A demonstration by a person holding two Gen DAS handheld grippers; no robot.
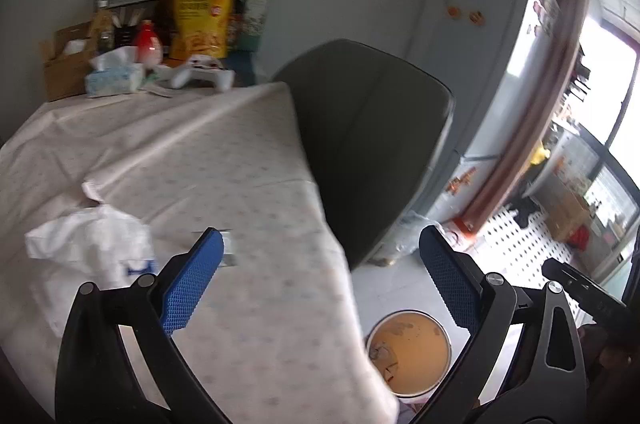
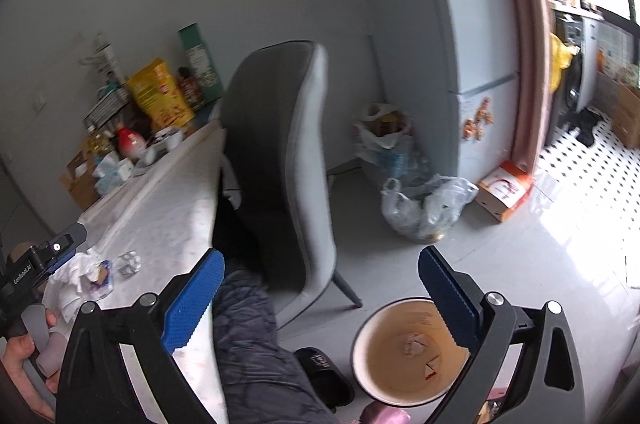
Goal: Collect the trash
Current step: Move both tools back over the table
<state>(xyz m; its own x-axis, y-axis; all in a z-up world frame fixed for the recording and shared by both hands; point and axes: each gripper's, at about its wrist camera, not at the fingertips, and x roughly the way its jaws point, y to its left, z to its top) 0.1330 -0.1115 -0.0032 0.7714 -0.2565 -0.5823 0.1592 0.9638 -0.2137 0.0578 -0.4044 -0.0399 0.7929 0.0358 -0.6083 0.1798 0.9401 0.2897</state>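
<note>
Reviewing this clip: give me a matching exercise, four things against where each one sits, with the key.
Things:
1. crumpled tissue
2. bin
3. yellow snack bag
4. clear plastic bag

Places:
A. on the floor by the fridge
B. upright at the table's far end, by the wall
C. on the floor beside the table
D. on the table's near part

Pairs: 1-D, 2-C, 3-B, 4-A
</note>
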